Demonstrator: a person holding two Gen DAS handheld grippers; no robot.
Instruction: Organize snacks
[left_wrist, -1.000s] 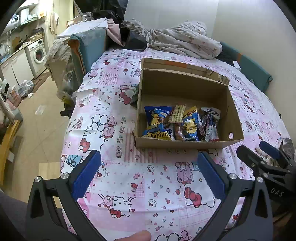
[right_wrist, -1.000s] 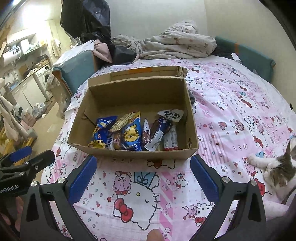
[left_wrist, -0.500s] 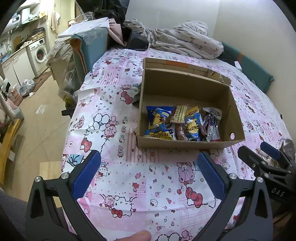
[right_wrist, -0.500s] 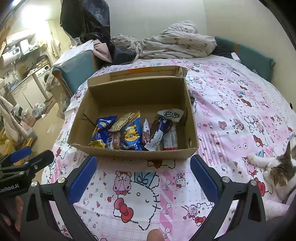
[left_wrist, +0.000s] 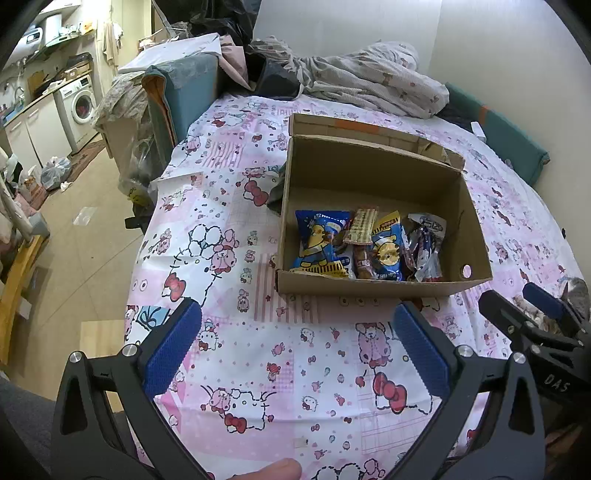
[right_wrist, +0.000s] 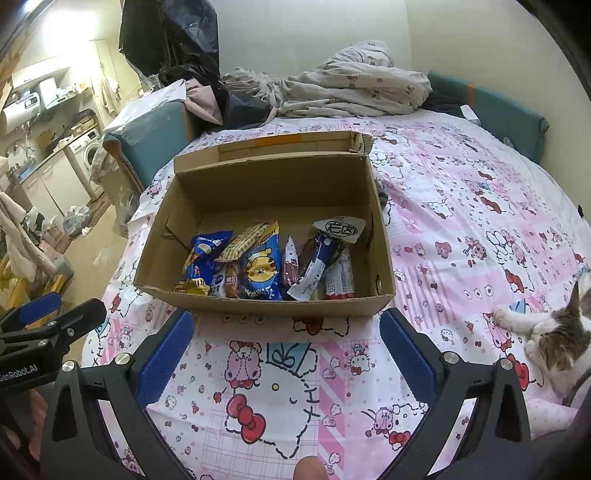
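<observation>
A pink cartoon-print bedsheet covers the bed, with a rumpled duvet at its far end and a washing machine off left. My cardboard box sits mid-bed holding a row of snack packets, perhaps seven. My left tool and right tool both hover spread apart, empty, just short of the box. A cat lies at right.

cat: body cut off right | snacks: lower ends behind box wall
</observation>
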